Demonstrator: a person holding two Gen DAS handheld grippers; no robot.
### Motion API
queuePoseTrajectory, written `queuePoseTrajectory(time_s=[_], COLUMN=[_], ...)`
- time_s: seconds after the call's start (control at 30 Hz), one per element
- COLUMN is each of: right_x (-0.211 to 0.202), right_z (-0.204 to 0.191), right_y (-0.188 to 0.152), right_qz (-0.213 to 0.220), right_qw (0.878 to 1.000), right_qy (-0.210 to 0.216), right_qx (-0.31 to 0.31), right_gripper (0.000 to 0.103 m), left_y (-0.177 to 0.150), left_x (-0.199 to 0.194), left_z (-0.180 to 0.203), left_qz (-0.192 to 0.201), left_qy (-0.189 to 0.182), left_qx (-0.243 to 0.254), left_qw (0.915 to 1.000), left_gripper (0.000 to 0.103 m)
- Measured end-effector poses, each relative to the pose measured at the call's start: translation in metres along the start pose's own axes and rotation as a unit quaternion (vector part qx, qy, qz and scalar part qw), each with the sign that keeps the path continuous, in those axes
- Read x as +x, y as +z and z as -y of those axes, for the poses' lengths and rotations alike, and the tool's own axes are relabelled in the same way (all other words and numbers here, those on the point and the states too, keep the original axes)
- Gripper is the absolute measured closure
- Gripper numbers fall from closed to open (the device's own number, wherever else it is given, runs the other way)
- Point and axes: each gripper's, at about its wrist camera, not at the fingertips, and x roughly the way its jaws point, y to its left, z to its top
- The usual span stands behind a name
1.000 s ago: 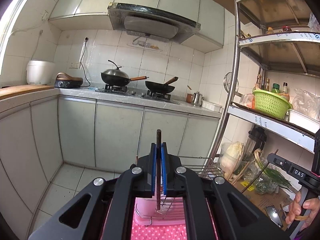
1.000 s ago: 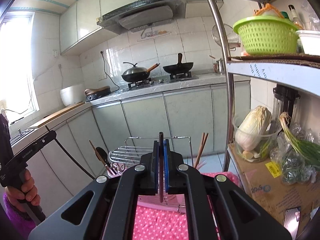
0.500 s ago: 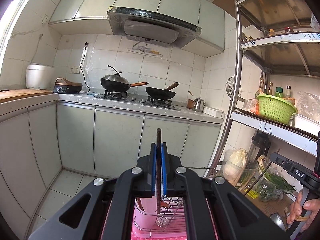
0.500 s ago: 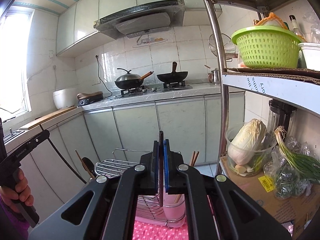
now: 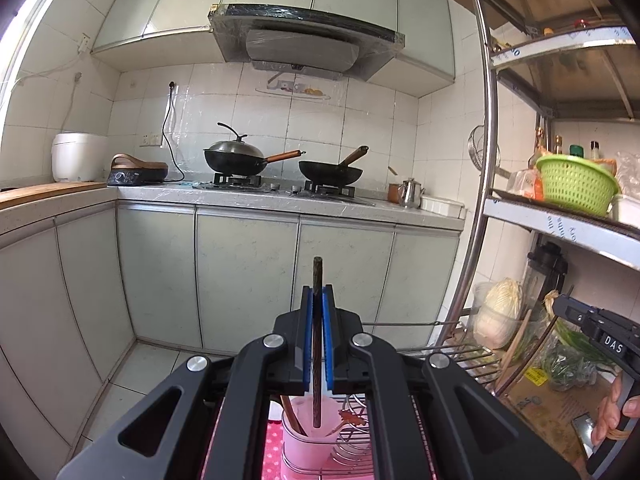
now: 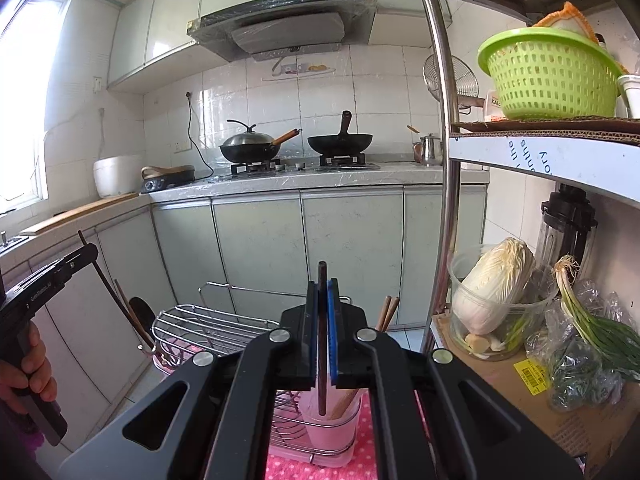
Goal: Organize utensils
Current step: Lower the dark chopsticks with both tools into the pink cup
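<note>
My left gripper point(image 5: 317, 300) is shut on a dark chopstick point(image 5: 317, 344), held upright with its lower tip just above a pink utensil cup point(image 5: 306, 436) that holds wooden utensils. My right gripper point(image 6: 322, 300) is shut on another dark chopstick point(image 6: 322, 340), its lower end over a second pink cup point(image 6: 332, 420) holding wooden chopsticks point(image 6: 386, 312). Both cups hang on a wire dish rack point(image 6: 208, 324) standing on a pink dotted cloth point(image 6: 288, 468). The left gripper point(image 6: 48, 280) appears at the right wrist view's left edge.
A steel shelf post point(image 6: 444, 152) rises right of the rack, with a green basket point(image 6: 548, 76), cabbage point(image 6: 496, 284) and scallions point(image 6: 600, 328) on the shelves. Counter cabinets point(image 5: 248, 280) with two woks point(image 5: 236, 160) stand behind.
Both grippers have tilted up and moved so the rack's pink cups now sit directly under the held chopsticks. The grips have not changed.
</note>
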Motion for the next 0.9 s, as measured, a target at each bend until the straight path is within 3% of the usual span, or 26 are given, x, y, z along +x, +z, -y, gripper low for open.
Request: queuePoseTrajectory(time_s=[0.9], right_x=[0.043], right_z=[-0.003], right_y=[-0.06], right_qz=[-0.093], right_qw=[0.995], right_qy=[0.014], right_qx=[0.01], right_gripper=[0.098], left_y=[-0.074], left_x=[0.057], left_z=[0.005], left_qz=[-0.102], left_qy=[-0.008], left_qx=[0.001], left_qw=[0.9947], left_gripper=[0.099])
